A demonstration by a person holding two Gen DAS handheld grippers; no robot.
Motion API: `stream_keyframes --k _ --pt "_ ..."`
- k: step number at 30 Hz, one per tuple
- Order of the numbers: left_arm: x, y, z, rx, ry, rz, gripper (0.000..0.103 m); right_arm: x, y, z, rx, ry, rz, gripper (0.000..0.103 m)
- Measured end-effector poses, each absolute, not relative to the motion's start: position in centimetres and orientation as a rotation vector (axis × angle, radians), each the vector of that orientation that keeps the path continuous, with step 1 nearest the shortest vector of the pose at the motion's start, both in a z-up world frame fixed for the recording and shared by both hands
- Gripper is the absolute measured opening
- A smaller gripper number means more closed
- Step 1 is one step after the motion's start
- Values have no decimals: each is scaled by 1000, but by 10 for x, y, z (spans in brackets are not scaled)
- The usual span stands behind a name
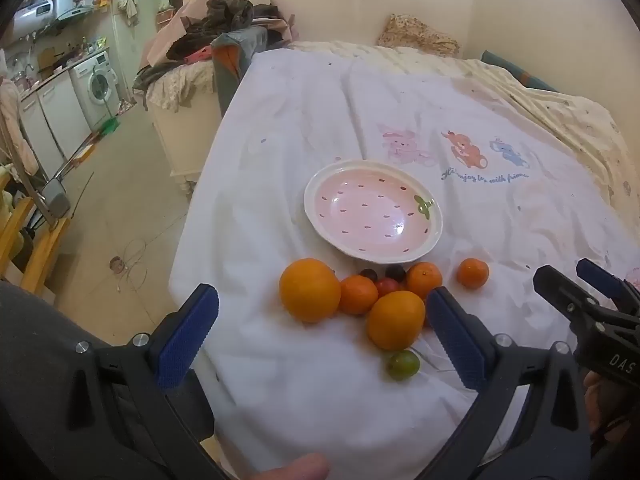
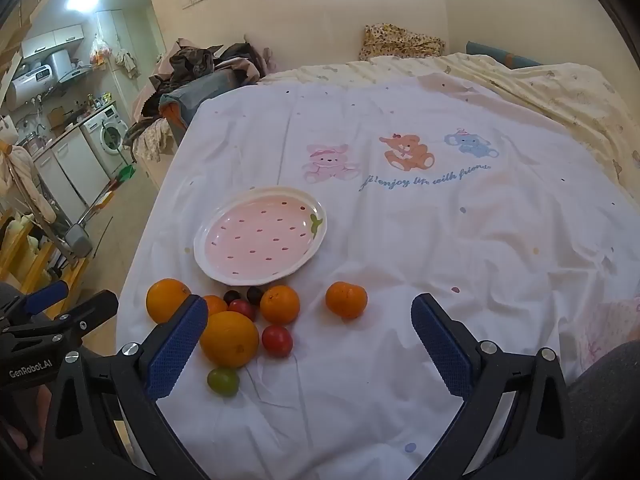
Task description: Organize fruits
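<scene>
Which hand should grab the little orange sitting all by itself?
Probably the right. The lone orange lies ahead between the open right gripper fingers; for the left gripper it lies off to the side.

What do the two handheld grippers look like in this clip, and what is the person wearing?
Both the left gripper and right gripper have black angular frames, silver screws and blue textured finger pads. White lettering marks their bodies: "GenRobot.AI" on the left, "DAS" on the right. Grey clothing shows.

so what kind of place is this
Most likely a small studio flat: the fruit sits on a bed under a cartoon-bear sheet, a pillow lies at its far end, and a washing machine stands among kitchen units.
</scene>
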State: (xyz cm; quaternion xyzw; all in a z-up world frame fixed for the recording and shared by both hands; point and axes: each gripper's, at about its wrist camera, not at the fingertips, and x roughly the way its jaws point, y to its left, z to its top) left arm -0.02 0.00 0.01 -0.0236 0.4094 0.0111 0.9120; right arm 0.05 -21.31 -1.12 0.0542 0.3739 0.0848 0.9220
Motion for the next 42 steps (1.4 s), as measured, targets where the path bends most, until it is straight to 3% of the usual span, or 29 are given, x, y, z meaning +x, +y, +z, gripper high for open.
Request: stream_keyframes --k 42 --pt "0 2 -1 -47 852 26 102 2 -214 -13 115 769 168 103"
